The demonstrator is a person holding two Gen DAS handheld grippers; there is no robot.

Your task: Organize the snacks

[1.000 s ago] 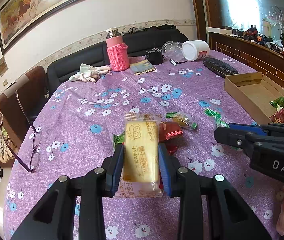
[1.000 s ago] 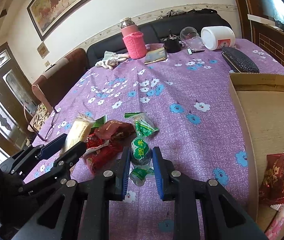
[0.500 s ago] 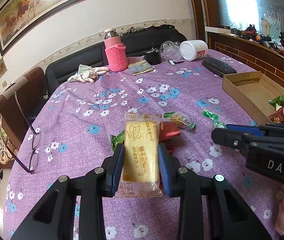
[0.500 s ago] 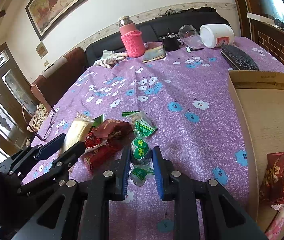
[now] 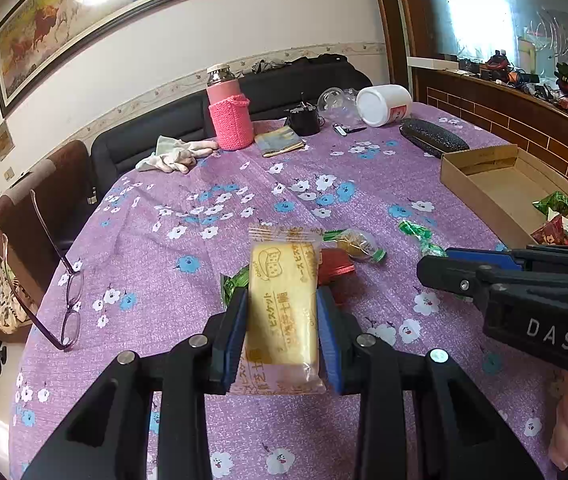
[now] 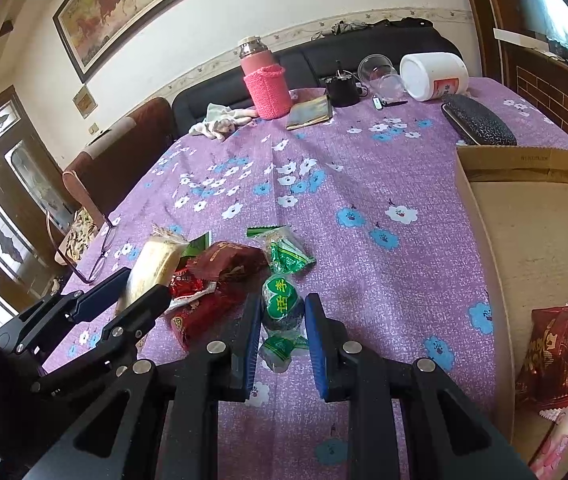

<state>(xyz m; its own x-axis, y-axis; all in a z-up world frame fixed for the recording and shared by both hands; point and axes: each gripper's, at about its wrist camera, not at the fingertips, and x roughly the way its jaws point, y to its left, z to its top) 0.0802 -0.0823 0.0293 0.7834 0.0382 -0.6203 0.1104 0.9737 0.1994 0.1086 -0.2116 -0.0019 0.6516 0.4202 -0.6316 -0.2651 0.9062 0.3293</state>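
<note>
My left gripper is shut on a yellow biscuit packet, its blue pads pressing both long sides; the packet also shows from the side in the right wrist view. My right gripper is shut on a small round green-wrapped candy. Red snack packets and a green-and-clear one lie in a heap on the purple flowered tablecloth between the two grippers. A cardboard box at the right holds red and green packets.
At the table's far end stand a pink flask in a knitted sleeve, a white tub on its side, a black cup, a dark case and a cloth. Glasses lie at the left edge.
</note>
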